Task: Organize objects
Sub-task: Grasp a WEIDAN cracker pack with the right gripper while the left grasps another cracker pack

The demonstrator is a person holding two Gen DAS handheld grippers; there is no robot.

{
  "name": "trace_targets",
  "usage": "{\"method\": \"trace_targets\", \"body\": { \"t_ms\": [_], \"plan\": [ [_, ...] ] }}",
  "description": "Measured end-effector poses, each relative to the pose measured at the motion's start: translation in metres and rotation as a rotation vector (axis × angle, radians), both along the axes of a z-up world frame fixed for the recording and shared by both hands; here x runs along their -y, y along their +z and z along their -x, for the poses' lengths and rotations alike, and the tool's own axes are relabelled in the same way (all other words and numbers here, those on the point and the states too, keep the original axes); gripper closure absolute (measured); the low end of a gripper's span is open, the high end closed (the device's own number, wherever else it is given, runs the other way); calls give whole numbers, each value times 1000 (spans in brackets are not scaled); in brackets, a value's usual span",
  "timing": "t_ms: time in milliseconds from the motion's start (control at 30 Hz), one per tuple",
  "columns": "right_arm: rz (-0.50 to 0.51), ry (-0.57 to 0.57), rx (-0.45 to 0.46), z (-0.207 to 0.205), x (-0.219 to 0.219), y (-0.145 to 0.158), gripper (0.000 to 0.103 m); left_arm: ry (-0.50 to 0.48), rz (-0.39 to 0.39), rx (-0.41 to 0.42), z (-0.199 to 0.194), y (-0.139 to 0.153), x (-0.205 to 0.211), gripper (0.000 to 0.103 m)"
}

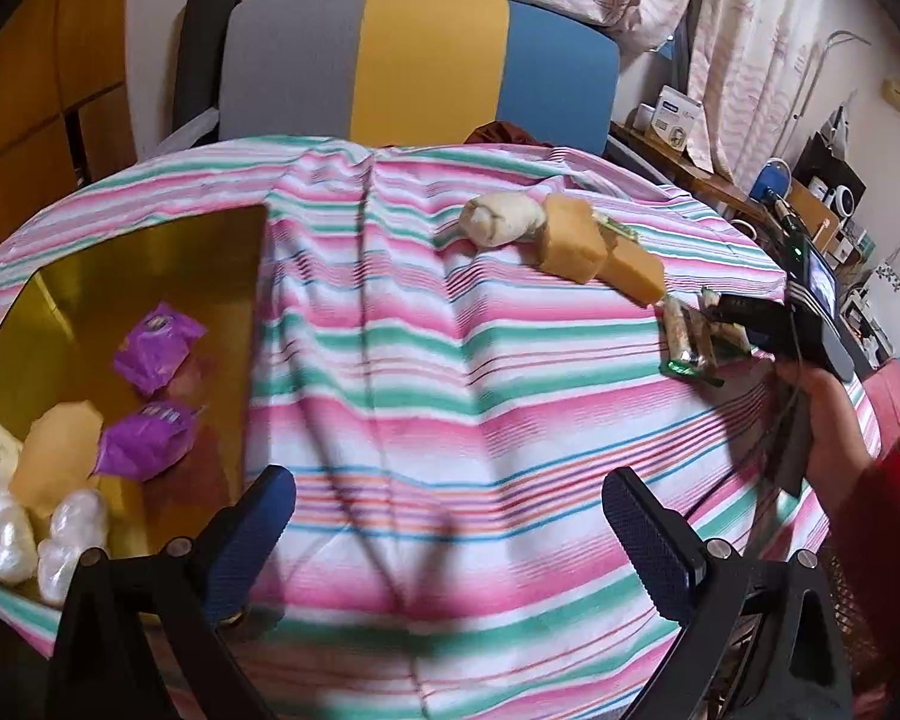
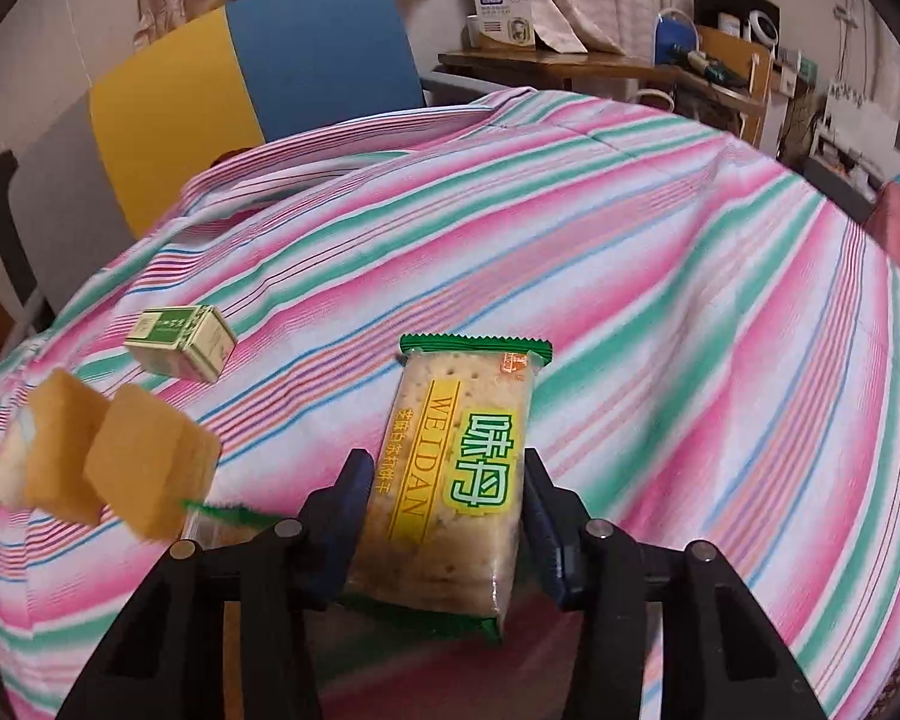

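The left gripper (image 1: 450, 534) is hanging over the near part of the table, angled downward, its blue-padded jaws spread wide with nothing between them. The right gripper (image 2: 444, 516) is tilting down over the table's right side, its jaws pressing both long sides of a cracker pack (image 2: 456, 474). In the left wrist view, the person's right hand (image 1: 834, 420) is wrapping around that gripper's handle near the table's right edge, a red sleeve (image 1: 888, 516) covering the forearm.
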State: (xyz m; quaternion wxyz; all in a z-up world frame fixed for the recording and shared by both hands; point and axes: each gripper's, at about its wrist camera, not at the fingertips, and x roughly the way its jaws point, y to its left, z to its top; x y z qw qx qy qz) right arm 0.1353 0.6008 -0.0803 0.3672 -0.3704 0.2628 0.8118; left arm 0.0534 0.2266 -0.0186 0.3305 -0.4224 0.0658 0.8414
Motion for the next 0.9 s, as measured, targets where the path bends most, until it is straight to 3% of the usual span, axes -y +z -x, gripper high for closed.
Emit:
{"method": "trace_targets", "body": {
  "t_ms": [100, 200, 433, 567, 733, 900],
  "plan": [
    [10, 2, -26, -20, 4, 0, 55, -25, -3, -48, -2, 5, -23, 0],
    [-48, -3, -11, -36, 6, -2, 55, -63, 6, -77, -2, 6, -56, 0],
    [-105, -31, -49, -46, 13, -8, 55, -185, 21, -30, -3, -5, -152, 0],
    [-122, -73, -68, -47, 9, -10, 55, -287, 18, -71, -8, -18, -202, 0],
    [-99, -102, -135, -58, 3, -12, 55, -349, 59, -101, -5, -35, -240, 0],
    [-110, -107, -133, -56, 3, -12, 55, -375, 105, -116, 2, -53, -260, 0]
  ]
}}
